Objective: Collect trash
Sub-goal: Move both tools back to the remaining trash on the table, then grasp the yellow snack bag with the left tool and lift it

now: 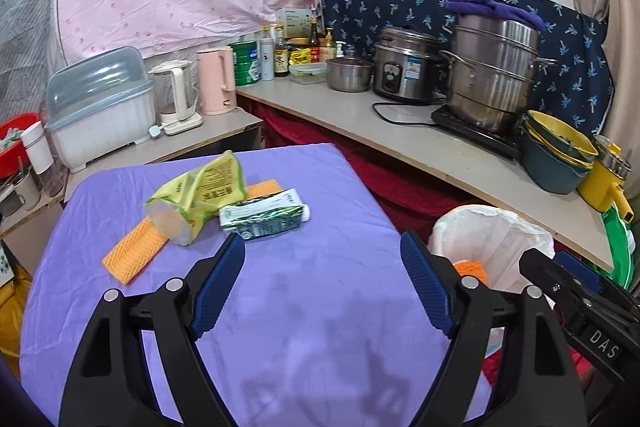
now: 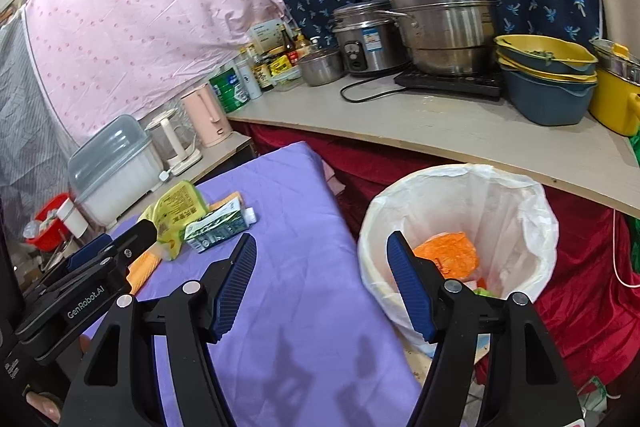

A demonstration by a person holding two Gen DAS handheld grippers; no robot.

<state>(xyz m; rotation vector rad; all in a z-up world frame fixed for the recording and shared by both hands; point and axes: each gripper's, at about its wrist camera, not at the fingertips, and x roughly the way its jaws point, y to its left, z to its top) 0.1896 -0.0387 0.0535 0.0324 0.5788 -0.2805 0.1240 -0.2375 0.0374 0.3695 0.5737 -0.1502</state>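
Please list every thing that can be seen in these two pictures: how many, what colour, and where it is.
snack bag: one, yellow-green, on the purple table, crumpled
carton: one, green and white, lying beside the bag
foam net sleeve: one, orange, partly under the bag
table cover: one, purple, over the table
trash bin: one, white liner, right of the table, orange trash inside
steamer pot: one, steel, on the counter
rice cooker: one, steel, left of the pot
kettle: one, pink, on the side shelf
left gripper: one, black, blue pads, jaws open, empty
right gripper: one, same colours, jaws open, empty
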